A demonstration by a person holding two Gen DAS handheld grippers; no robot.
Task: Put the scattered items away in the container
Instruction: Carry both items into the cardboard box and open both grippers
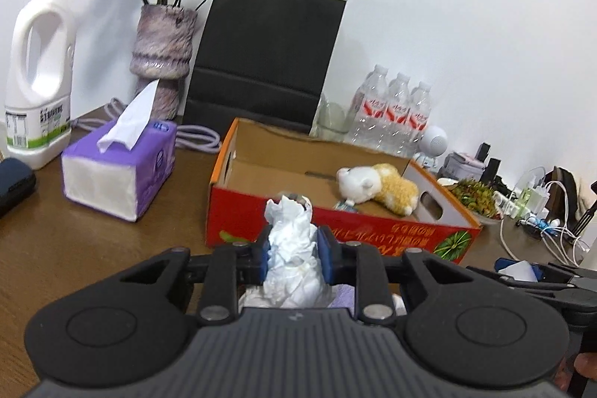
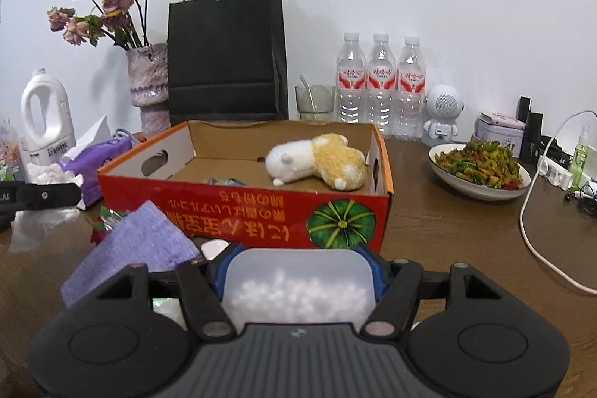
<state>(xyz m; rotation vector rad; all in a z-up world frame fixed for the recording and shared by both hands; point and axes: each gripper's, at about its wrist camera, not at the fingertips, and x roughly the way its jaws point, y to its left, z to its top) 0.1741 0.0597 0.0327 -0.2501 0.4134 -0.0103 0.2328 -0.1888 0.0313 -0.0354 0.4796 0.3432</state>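
A red cardboard box (image 1: 335, 230) (image 2: 238, 207) stands open on the brown table, with a white-and-tan plush toy (image 1: 380, 187) (image 2: 317, 163) inside at its right. My left gripper (image 1: 293, 254) is shut on a crumpled white tissue (image 1: 293, 256), just in front of the box's near wall. My right gripper (image 2: 298, 267) is shut on a translucent plastic tub of white cotton balls (image 2: 298, 282), also in front of the box. A purple cloth (image 2: 138, 248) and a small red-green item (image 2: 102, 222) lie at the box's near left corner.
A purple tissue pack (image 1: 119, 166), white jug (image 1: 37, 77), vase of dried roses (image 1: 162, 55), black paper bag (image 1: 265, 58) and three water bottles (image 2: 380, 81) stand behind the box. A plate of food (image 2: 479, 170), a white speaker (image 2: 444, 114) and cables (image 2: 533, 211) lie to the right.
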